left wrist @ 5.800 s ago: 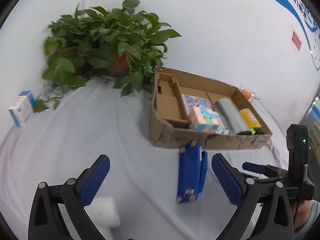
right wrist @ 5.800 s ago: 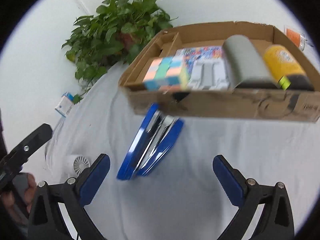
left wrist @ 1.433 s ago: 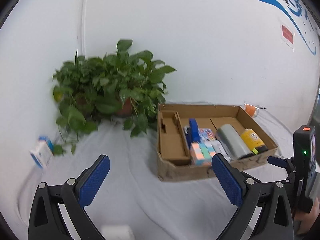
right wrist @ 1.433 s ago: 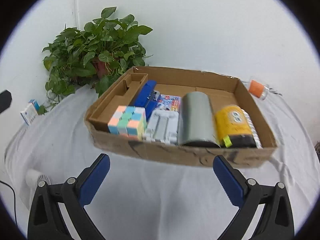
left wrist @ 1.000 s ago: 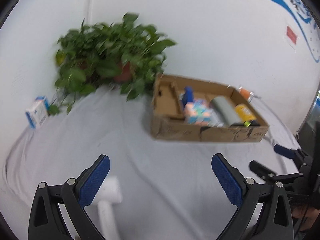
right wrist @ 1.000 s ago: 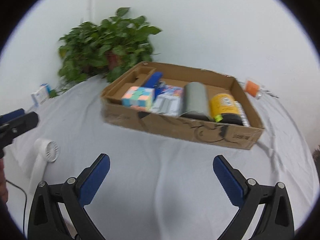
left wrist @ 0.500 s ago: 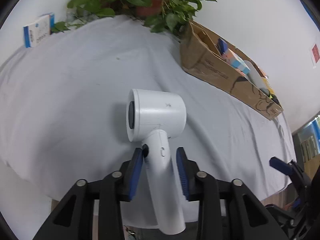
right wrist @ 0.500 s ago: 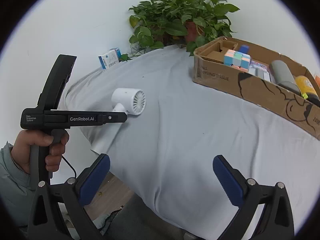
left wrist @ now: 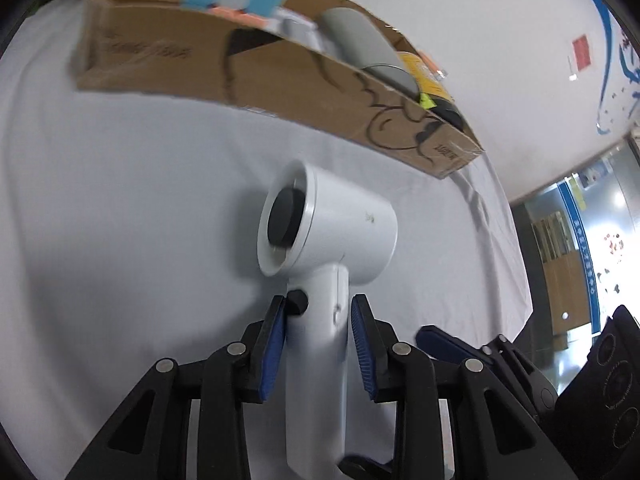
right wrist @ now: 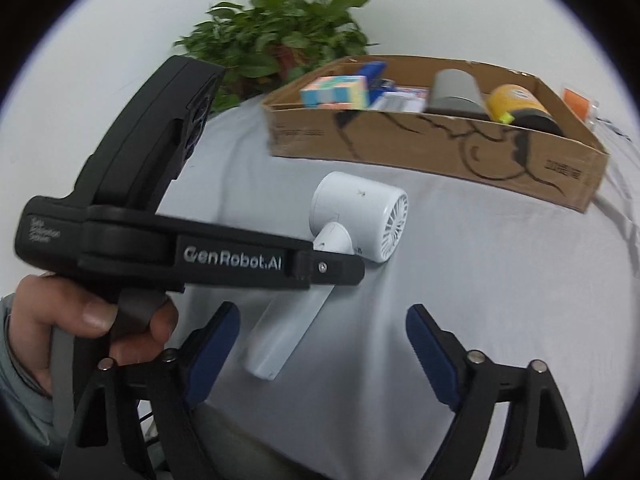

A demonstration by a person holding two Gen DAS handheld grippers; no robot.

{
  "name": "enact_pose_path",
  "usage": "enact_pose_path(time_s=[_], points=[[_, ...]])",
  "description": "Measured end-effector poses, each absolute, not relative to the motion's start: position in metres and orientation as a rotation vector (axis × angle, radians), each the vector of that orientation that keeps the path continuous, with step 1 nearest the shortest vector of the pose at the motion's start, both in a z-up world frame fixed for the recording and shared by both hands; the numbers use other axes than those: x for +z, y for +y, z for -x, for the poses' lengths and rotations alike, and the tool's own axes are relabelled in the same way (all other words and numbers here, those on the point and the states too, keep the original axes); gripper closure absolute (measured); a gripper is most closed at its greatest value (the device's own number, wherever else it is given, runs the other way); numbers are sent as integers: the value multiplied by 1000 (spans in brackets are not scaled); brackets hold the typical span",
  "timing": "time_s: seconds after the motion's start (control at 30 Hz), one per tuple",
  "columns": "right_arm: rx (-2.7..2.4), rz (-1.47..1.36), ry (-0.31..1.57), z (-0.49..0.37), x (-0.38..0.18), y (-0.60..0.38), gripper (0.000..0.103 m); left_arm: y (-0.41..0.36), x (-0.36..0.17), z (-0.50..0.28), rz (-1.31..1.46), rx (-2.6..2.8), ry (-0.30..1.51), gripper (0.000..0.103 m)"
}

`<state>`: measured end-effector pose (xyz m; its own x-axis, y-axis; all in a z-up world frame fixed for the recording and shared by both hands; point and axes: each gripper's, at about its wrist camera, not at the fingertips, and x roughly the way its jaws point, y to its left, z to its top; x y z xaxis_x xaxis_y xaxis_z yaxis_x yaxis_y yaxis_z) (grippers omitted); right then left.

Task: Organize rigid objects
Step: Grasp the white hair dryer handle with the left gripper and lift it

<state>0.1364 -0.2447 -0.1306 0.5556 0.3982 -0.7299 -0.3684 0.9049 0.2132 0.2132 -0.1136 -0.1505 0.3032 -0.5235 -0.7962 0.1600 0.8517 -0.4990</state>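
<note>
Here the left gripper [left wrist: 319,344] is clamped on the handle of the white dryer [left wrist: 328,232], its blue pads [left wrist: 274,344] pressed to either side of the handle just below the black button. In the right wrist view the dryer's handle slants down toward the near edge of the table [right wrist: 480,280], and its round barrel lies on the cloth with the grille end facing right. A hand [right wrist: 92,320] holds the left tool at the table's near left edge.

The right gripper [right wrist: 322,344] stands apart with nothing between its pads; its jaws have just been closing somewhat. It hangs over the near edge, just right of the dryer's handle.

Beyond the dryer, a strip of bare cloth separates it from the box [right wrist: 440,148], which sits toward the far side of the table with its long front wall facing the grippers. Inside it are a cube [right wrist: 336,90], a grey cylinder [right wrist: 456,88] and a yellow can [right wrist: 516,104]. To the right of the dryer the cloth is bare out to the table's right edge. A plant [right wrist: 280,40] stands at the far left corner, behind the box.
</note>
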Motion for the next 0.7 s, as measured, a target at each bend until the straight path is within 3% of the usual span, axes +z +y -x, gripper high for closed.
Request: enact_pose_path(time_s=[0.07,0.2,0.27,0.43,0.53,0.7], points=[[428,-27,889,-143,-136,-251,29,-122,-150,-218,350,-489,1194,73],[461,-49,912,-146,-141,-251,34,-121,-148,-221,373,-511,1222,73],[475,-25,921,-146,-143,-243,45,-118,-149,-221,392,-524,1239,73],[459,-8,997,-149,-152,-226,50,-116,-156,-215,442,-586,1296,73],[412,7,994,-149,-151,-226,64,-115,-158,-212,428,-623,1306,72],[362,-14,985,-142,-149,-233,71,-129,-160,-214,403,-665,1299,72]])
